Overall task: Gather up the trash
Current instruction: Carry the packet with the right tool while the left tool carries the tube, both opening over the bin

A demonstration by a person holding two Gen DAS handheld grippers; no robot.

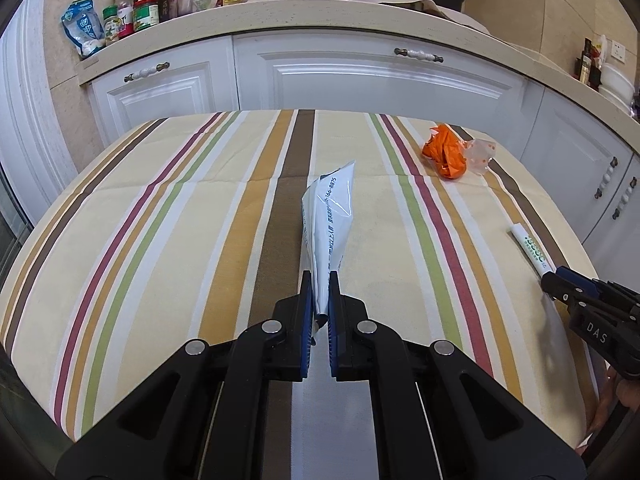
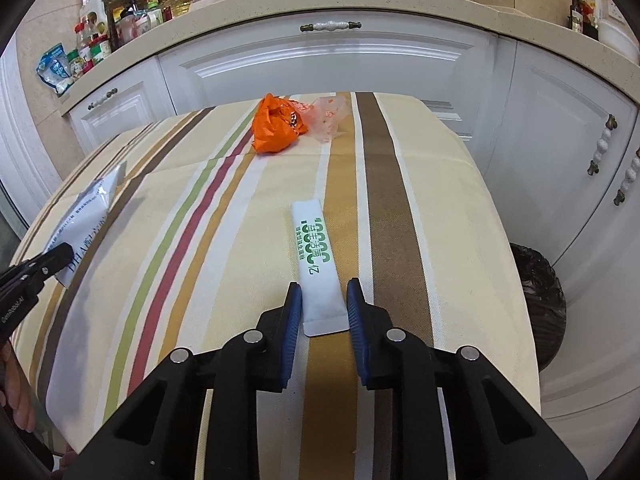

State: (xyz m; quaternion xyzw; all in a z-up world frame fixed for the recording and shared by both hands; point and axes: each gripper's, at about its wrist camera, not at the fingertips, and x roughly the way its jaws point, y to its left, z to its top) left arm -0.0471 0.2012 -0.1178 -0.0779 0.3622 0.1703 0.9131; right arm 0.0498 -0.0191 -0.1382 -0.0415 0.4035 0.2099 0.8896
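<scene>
A: Item one — left gripper (image 1: 320, 280)?
B: Pressed together on a white printed pouch (image 1: 330, 216). The pads pinch its near end; the rest stands up off the striped tablecloth (image 1: 160, 240) and leans toward the far edge, over the middle of the table.

A: Item two — right gripper (image 2: 323, 292)?
B: Set around the near end of a white sachet with green lettering (image 2: 318, 264). The sachet lies flat between the blue pads, lengthwise along the stripes, near the table's right edge. The left pad looks to be against its side; a thin gap shows at the right pad, so it is not a firm pinch. No earlier view to compare.

A: Item three, loose trash?
B: A crumpled orange wrapper (image 2: 276, 126) at the far right corner, touching a clear plastic bag with orange dots (image 2: 330, 116) just beside it. Neither gripper is near them.

A: Item four, off the table?
B: A bin lined with a black bag (image 2: 536, 296) on the floor just past the right edge. White cabinets (image 1: 360, 76) beyond the far edge, with bottles and jars (image 1: 136, 4) on the counter above.

A: Any person in view?
B: Part of a hand (image 2: 16, 396) behind the left gripper, at the frame edge.
</scene>
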